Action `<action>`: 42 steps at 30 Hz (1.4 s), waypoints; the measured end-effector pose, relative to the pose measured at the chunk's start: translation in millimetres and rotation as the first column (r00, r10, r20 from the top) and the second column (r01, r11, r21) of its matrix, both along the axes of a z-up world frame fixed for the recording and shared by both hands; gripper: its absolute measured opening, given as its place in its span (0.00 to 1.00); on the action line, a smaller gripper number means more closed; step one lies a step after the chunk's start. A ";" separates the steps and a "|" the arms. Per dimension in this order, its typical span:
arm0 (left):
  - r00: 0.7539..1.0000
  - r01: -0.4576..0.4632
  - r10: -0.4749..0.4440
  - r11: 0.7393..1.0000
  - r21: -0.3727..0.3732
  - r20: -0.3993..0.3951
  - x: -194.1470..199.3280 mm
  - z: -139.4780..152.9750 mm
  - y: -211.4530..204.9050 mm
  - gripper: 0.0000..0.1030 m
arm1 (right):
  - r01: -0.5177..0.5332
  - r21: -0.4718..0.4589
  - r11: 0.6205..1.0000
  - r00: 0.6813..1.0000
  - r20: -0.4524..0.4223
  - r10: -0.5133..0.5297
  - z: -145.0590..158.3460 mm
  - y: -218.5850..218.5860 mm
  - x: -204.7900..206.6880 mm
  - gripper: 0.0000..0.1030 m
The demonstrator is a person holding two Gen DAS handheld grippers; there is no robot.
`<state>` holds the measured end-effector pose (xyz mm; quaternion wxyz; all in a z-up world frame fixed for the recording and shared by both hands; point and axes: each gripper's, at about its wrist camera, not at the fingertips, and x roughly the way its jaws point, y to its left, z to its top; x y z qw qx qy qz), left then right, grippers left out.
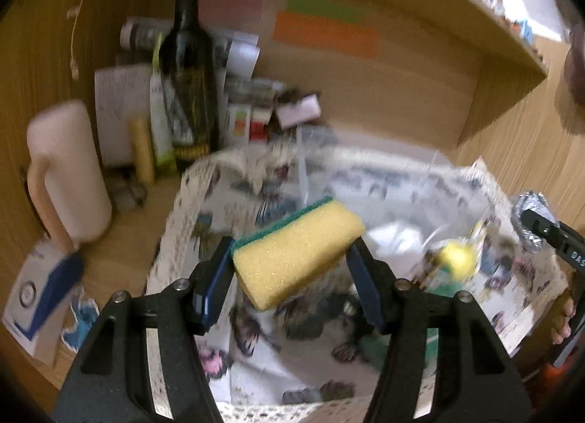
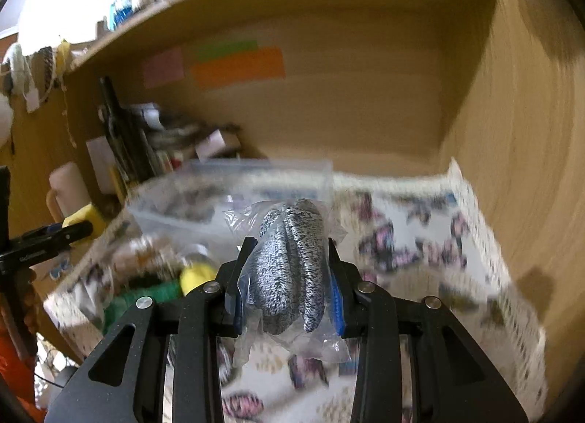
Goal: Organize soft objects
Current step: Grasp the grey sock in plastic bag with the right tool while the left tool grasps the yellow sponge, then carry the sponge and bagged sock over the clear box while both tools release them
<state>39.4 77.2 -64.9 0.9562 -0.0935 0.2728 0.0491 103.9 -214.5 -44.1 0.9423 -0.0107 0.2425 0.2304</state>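
My left gripper point(image 1: 290, 253) is shut on a yellow sponge with a green scrub side point(image 1: 296, 251) and holds it above the butterfly-print fabric basket point(image 1: 190, 203). My right gripper point(image 2: 289, 251) is shut on a grey knitted item in a clear plastic bag point(image 2: 292, 262), held over the same basket point(image 2: 475, 240). The left gripper and sponge show at the left of the right wrist view point(image 2: 78, 223). The right gripper shows at the right edge of the left wrist view point(image 1: 548, 236). A yellow and green soft item point(image 1: 455, 258) lies in the basket.
The basket sits inside a wooden shelf compartment point(image 1: 402, 93). A dark wine bottle point(image 1: 188, 68), a cream jug point(image 1: 67, 174), papers and small boxes point(image 1: 252, 119) crowd the back left. Clear plastic bags point(image 2: 226, 188) lie in the basket. Coloured notes point(image 2: 237, 64) stick on the back wall.
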 end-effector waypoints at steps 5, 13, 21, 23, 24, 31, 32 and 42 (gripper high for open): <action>0.995 0.022 -0.025 0.999 0.039 0.092 9.0 35.1 -7.6 0.60 | -0.026 0.003 1.000 0.995 0.096 0.026 30.0 13.3 10.3 0.30; 0.987 0.073 -0.086 0.993 0.096 0.137 46.3 67.0 -21.6 0.60 | -0.072 0.012 0.997 0.988 0.139 0.070 54.5 37.9 37.6 0.30; 0.987 0.154 -0.157 0.986 0.067 0.041 101.5 60.3 -29.4 0.60 | -0.116 -0.034 0.993 0.992 0.051 0.117 40.4 67.0 78.2 0.30; 0.986 0.164 -0.165 0.984 0.066 0.006 117.0 52.8 -32.2 0.60 | -0.128 -0.055 0.990 0.992 0.010 0.129 31.2 74.1 90.1 0.30; 0.985 0.172 -0.171 0.983 0.066 -0.013 124.8 48.4 -33.8 0.60 | -0.132 -0.066 0.989 0.991 -0.007 0.132 27.0 76.6 94.4 0.30; 0.965 0.233 -0.221 0.970 0.074 -0.141 164.4 15.9 -47.0 0.60 | -0.168 -0.148 0.975 0.977 -0.153 0.146 -12.2 93.7 125.7 0.30; 0.961 0.240 -0.227 0.968 0.074 -0.157 169.4 12.6 -48.4 0.60 | -0.173 -0.156 0.972 0.975 -0.167 0.146 -16.6 95.2 128.4 0.30; 0.938 0.282 -0.242 0.950 0.136 -0.249 185.9 -10.5 -58.8 0.64 | -0.195 -0.196 0.961 0.955 -0.260 0.141 -39.9 106.5 137.2 0.31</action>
